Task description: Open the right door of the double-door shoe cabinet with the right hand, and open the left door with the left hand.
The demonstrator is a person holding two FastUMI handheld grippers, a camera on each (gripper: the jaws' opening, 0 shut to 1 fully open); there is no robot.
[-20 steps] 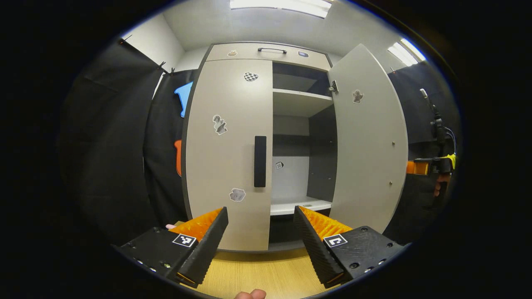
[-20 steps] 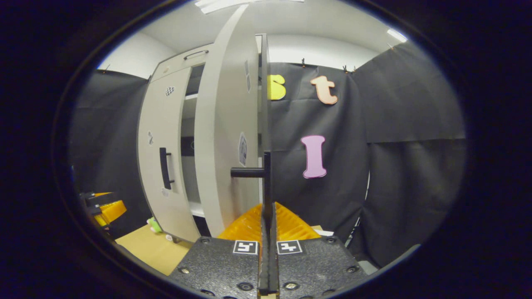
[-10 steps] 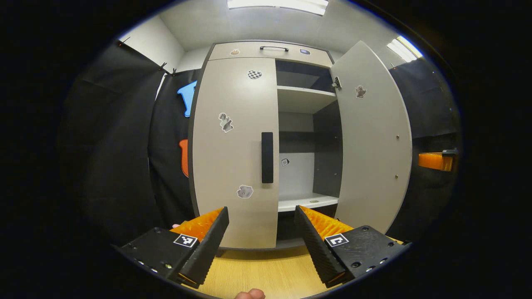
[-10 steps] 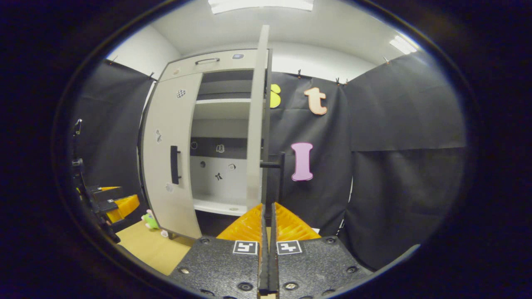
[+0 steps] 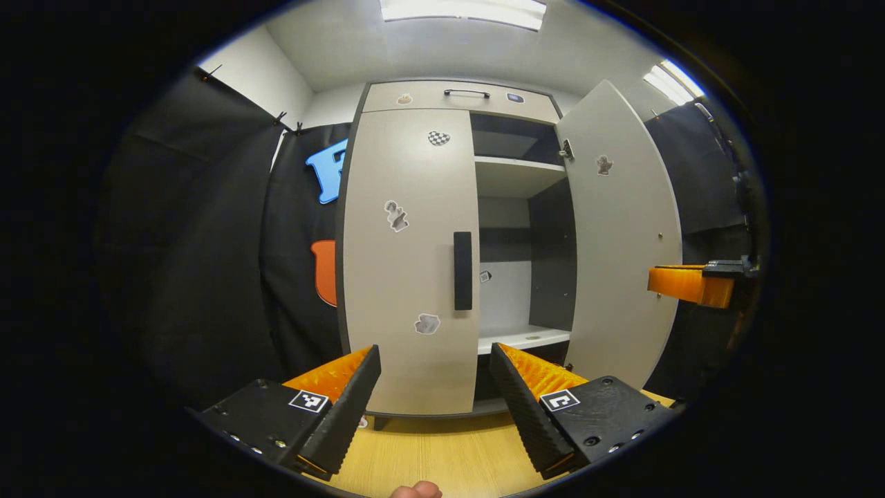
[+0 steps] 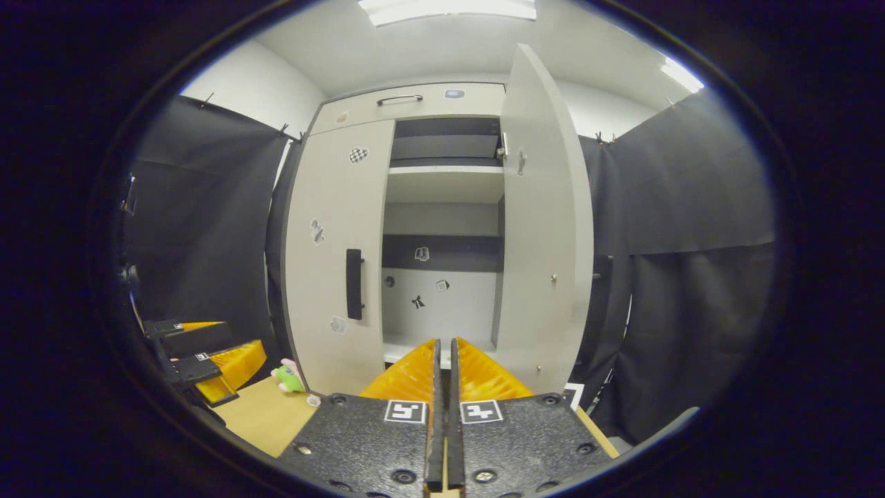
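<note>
Left gripper view faces the shoe cabinet [image 5: 442, 97] head on: the left door [image 5: 408, 263] is closed, its black handle [image 5: 462, 270] upright along the inner edge, while the right door [image 5: 619, 242] stands swung wide open. The left hand-held gripper [image 5: 434, 380] hangs in front of the closed door, its fingers well apart and touching nothing, above the wooden surface [image 5: 435, 460] the cabinet stands on. At the far right of this view the orange fingers of the right hand-held gripper [image 5: 688, 284] show side-on, just beside the open door's outer edge; a fingertip [image 5: 415, 490] shows at the bottom edge.

The right gripper view looks from farther right, with the right hand-held gripper [image 6: 443, 360] closed together on nothing, clear of the open right door [image 6: 543, 228]. This view shows more of the cabinet's inside: an upper shelf [image 6: 442, 184] and a lower shelf [image 6: 404, 349], both bare, and small stickers [image 6: 422, 254] on the back panel. It also shows a small green toy [image 6: 288, 377] lying on the surface [image 6: 266, 415] beside the cabinet's foot, near the left hand-held gripper [image 6: 228, 363] at the left edge. The left door [image 6: 339, 256] and its handle [image 6: 354, 283] are closed here too
</note>
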